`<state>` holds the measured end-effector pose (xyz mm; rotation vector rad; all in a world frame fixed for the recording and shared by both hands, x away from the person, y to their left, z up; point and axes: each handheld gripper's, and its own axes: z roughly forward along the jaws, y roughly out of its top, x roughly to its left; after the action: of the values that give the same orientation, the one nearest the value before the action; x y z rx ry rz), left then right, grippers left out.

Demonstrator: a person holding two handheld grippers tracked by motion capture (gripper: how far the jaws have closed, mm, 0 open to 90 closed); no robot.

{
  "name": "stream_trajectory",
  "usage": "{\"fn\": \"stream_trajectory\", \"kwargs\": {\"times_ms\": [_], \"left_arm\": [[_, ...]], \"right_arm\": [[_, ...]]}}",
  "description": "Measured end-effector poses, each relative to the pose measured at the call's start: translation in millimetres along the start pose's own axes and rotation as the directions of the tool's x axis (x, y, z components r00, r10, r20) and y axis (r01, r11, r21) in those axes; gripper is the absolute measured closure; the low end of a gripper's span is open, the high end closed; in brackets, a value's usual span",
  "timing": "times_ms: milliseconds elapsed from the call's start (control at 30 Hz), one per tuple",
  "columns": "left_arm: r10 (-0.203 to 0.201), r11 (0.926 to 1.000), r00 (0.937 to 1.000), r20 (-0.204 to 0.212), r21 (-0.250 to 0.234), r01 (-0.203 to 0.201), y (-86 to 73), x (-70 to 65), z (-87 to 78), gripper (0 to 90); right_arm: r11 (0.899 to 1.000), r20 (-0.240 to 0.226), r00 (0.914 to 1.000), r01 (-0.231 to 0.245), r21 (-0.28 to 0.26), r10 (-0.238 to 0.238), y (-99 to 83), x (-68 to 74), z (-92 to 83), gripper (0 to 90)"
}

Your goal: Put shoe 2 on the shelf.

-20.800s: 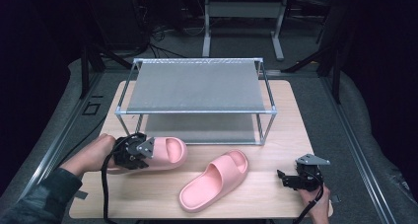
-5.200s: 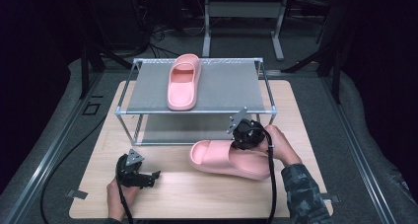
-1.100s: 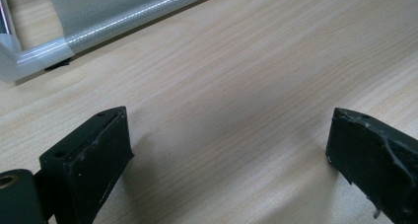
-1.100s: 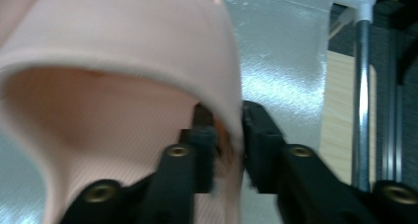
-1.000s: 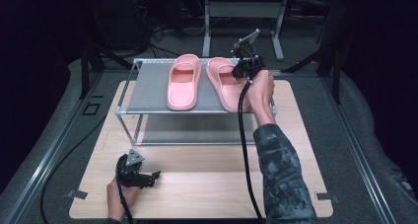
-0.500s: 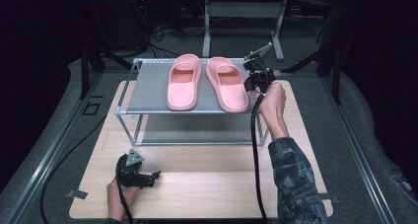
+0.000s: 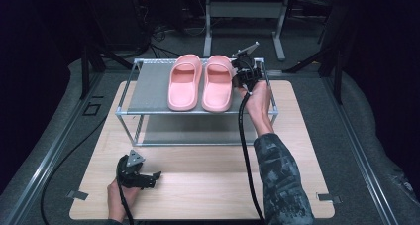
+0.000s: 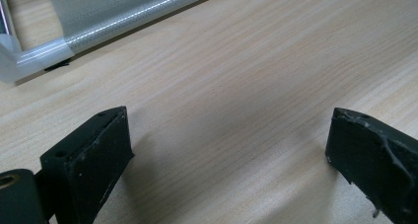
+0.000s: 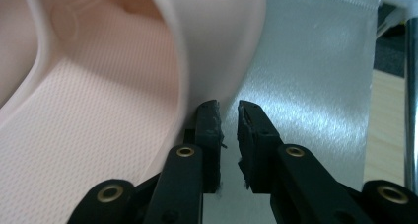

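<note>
Two pink slippers lie side by side on the top shelf of the metal rack (image 7: 148, 86): the left slipper (image 7: 184, 81) and the right slipper (image 7: 218, 81). My right gripper (image 7: 236, 67) hovers at the right slipper's far right side, over the shelf. In the right gripper view its jaws (image 9: 229, 108) stand almost together with nothing between them, having just eased apart a little. The left jaw lies against the slipper's outer wall (image 9: 217, 46). My left gripper (image 7: 154, 178) rests on the table at the front left, open (image 8: 229, 130) and holding nothing.
The rack stands on a wooden table (image 7: 198, 180), with a lower shelf (image 7: 198, 131) beneath the top one. The rack's corner post (image 8: 19, 61) is close ahead of the left gripper. A cable (image 7: 242, 136) trails from the right gripper along the forearm.
The right gripper has moved off the right slipper to its right side and sunk slightly. The slipper stays on the shelf. The left gripper has not moved.
</note>
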<state>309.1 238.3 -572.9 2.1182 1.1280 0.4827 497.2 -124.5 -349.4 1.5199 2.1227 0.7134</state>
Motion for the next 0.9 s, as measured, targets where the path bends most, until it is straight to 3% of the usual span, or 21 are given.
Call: {"fn": "stream_trajectory", "kwargs": {"times_ms": [67,100,367,467,500,567,600,733,767,800,900], "left_arm": [[-0.004,1.0,1.0,0.0,-0.003,0.004,0.0,-0.3,0.2,3.4],[0.0,1.0,1.0,0.001,0.0,0.0,0.0,0.0,0.0,3.4],[0.0,1.0,1.0,0.001,0.0,0.0,0.0,0.0,-0.1,3.5],[-0.002,1.0,1.0,0.0,0.0,0.002,-0.1,-0.2,-0.1,3.6],[-0.002,1.0,1.0,0.0,0.0,0.002,-0.1,-0.2,-0.1,3.6],[-0.003,1.0,1.0,0.001,-0.001,0.003,-0.1,-0.2,-0.1,3.6],[-0.002,1.0,1.0,0.001,-0.001,0.002,-0.1,-0.2,-0.1,3.6],[-0.005,1.0,1.0,0.002,-0.001,0.005,-0.1,-0.3,0.0,3.6],[-0.005,1.0,1.0,0.002,-0.001,0.005,-0.1,-0.3,0.0,3.7],[-0.002,1.0,1.0,0.001,0.0,0.002,-0.1,-0.2,-0.1,3.6],[-0.002,1.0,1.0,0.0,0.001,0.002,-0.1,-0.1,-0.1,3.6]], "right_arm": [[1.0,-0.027,0.9996,0.001,-0.005,-0.001,2.6,-0.5,3.4,79.6],[1.0,-0.011,0.9999,-0.001,-0.007,0.001,3.7,0.4,5.7,79.9],[1.0,-0.037,0.9993,0.011,-0.002,-0.011,6.8,0.9,10.0,78.5],[1.0,-0.044,0.9989,0.012,-0.004,-0.012,5.4,-1.1,5.8,74.2],[1.0,-0.027,0.9995,0.012,-0.015,-0.012,4.5,-1.4,3.1,72.6],[1.0,-0.052,0.9986,0.011,-0.016,-0.012,1.9,-4.8,-4.8,70.2],[0.999,-0.017,0.9997,0.015,-0.029,-0.015,-0.3,-5.0,-8.7,69.1],[0.999,-0.015,0.9997,0.019,-0.04,-0.02,-9.6,-13.2,-25.0,53.6],[0.999,-0.015,0.9997,0.019,-0.04,-0.02,-9.6,-13.2,-25.0,53.6],[0.999,-0.02,0.9997,0.014,-0.047,-0.015,-14.9,-17.3,-31.7,44.7],[0.998,-0.036,0.9993,0.01,-0.057,-0.012,-22.9,-22.7,-39.2,35.8]]}}
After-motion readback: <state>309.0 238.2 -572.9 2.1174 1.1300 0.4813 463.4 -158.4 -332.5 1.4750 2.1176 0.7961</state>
